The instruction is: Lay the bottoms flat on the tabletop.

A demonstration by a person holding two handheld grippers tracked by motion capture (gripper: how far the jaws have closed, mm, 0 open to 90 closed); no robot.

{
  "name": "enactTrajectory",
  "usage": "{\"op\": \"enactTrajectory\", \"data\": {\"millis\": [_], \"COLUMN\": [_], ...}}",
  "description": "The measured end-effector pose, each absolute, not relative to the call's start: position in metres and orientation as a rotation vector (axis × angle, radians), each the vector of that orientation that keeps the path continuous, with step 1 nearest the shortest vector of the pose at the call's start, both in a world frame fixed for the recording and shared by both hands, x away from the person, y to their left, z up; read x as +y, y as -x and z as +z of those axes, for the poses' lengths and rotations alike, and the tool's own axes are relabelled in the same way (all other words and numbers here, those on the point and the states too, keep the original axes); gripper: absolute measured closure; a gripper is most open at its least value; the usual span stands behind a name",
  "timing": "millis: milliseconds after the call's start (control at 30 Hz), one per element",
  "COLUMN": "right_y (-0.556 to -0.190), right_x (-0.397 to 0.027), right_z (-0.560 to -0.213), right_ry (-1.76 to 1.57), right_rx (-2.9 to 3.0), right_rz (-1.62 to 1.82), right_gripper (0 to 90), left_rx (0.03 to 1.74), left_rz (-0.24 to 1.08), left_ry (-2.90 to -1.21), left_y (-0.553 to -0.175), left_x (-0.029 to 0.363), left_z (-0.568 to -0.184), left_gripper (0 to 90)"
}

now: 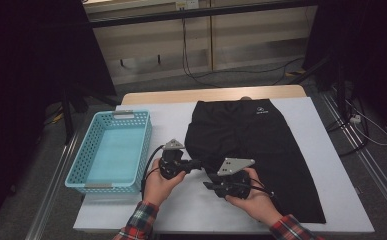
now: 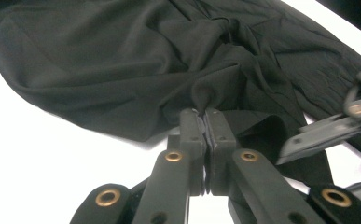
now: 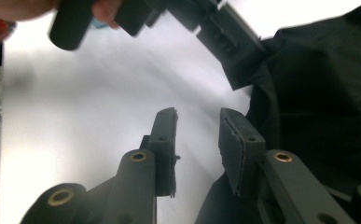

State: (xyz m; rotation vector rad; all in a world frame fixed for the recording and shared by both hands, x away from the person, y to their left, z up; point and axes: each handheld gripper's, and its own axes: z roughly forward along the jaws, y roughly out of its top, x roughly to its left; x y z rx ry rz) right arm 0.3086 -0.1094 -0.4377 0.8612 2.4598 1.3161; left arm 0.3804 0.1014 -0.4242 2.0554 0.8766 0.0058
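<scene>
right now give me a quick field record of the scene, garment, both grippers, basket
garment: black garment lying mostly flat on the white table cover, left edge bunched up
left gripper: left gripper has its jaws shut on a pinched fold at the garment's left edge
right gripper: right gripper has its jaws apart with nothing between them, beside the garment's edge
basket: light blue basket at the table's left, nothing inside
hands: one on each gripper, plaid sleeves

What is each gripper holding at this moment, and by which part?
The left gripper pinches a gathered fold at the edge of the black garment. The right gripper holds nothing; its jaws stand apart beside the cloth.
</scene>
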Motion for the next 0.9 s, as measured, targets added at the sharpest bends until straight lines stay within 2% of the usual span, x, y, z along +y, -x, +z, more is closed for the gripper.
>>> {"op": "enactTrajectory", "data": {"millis": [300,367,433,500,667,900], "right_y": [-0.325,-0.326,-0.326,-0.326,-0.324,-0.302], "right_x": [-0.116,-0.116,-0.115,-0.116,-0.116,-0.114], "right_z": [-0.456,-0.458,-0.458,-0.458,-0.456,-0.447], "right_ry": [-0.983,-0.968,-0.962,-0.949,-0.955,-0.868], "right_rx": [2.446,2.443,2.442,2.451,2.497,2.578], "right_rz": [1.143,1.118,1.116,1.122,1.157,1.215], "right_gripper": [62.7,64.8,71.8,90.0,90.0,90.0], "left_rx": [0.867,0.859,0.858,0.858,0.860,0.863], "left_rz": [-0.002,-0.004,-0.003,-0.004,-0.017,-0.034], "left_ry": [-2.058,-2.061,-2.055,-2.051,-2.044,-2.047], "left_y": [-0.379,-0.379,-0.378,-0.378,-0.377,-0.369], "left_x": [0.100,0.100,0.099,0.099,0.102,0.111], "left_z": [-0.424,-0.424,-0.423,-0.423,-0.420,-0.415], "left_gripper": [88.1,88.1,88.1,88.0,88.0,87.9]}}
